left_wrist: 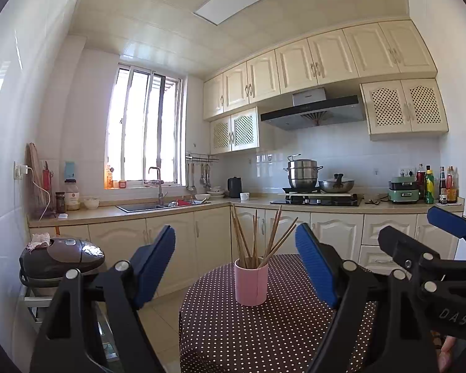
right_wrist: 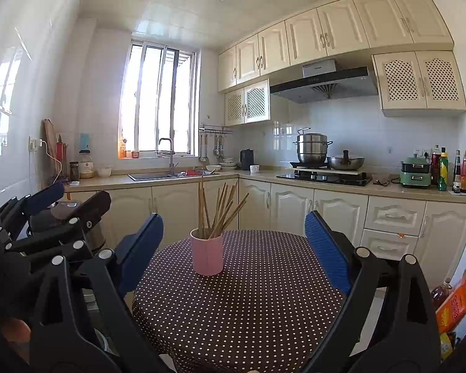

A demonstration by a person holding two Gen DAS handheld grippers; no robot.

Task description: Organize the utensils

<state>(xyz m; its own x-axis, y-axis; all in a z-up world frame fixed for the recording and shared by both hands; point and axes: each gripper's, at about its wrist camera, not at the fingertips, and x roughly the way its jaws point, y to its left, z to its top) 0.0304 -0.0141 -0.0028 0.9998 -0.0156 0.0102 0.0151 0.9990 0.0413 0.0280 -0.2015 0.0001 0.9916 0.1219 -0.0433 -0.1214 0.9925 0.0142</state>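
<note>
Both tongs, left (left_wrist: 236, 264) and right (right_wrist: 234, 245), gape empty before light, stiff, slippery chopsticks (left_wrist: 258, 236) in a tippable pink cup (left_wrist: 251, 283), best pinched mid-shaft.

Wooden chopsticks (left_wrist: 258, 236); matt pink cup (left_wrist: 251, 283); dotted cloth (left_wrist: 248, 335)
</note>
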